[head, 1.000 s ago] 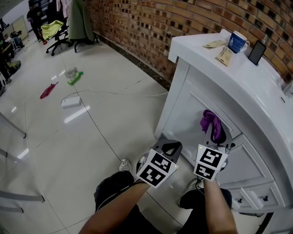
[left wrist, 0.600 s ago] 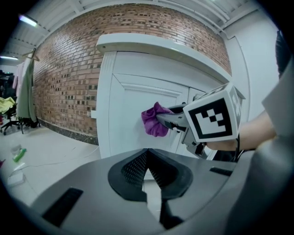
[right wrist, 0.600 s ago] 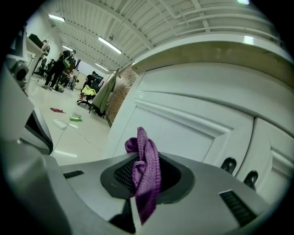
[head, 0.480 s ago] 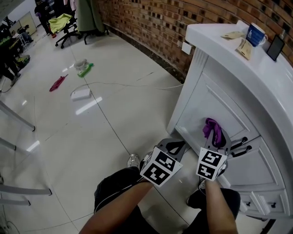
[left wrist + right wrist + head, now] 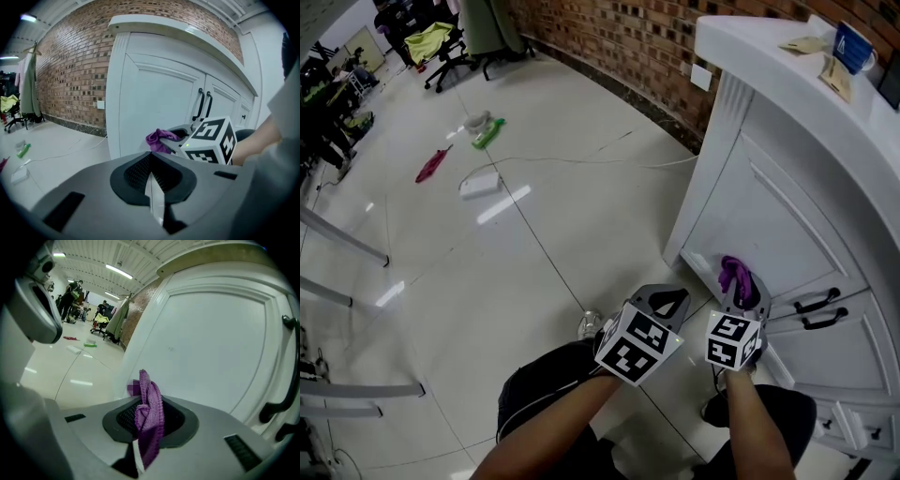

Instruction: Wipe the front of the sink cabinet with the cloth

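Between jaws of right gripper (image 5: pixel 741 292), purple cloth (image 5: pixel 735 276) is sitting clamped, bunched end sticking out ahead of jaws. Cloth is reaching close to lower part of sink cabinet (image 5: pixel 769 206) door; contact not clear. Left gripper (image 5: pixel 664 302) is hovering just beside right one, jaws pressed together, holding nothing. Black door handles (image 5: pixel 817 303) are showing right of cloth.

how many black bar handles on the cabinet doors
2: one handle on the door by the cloth, the other beside it on the next door. More may be hidden.

Cloth (image 5: pixel 734 277) before cabinet door (image 5: pixel 772 217)
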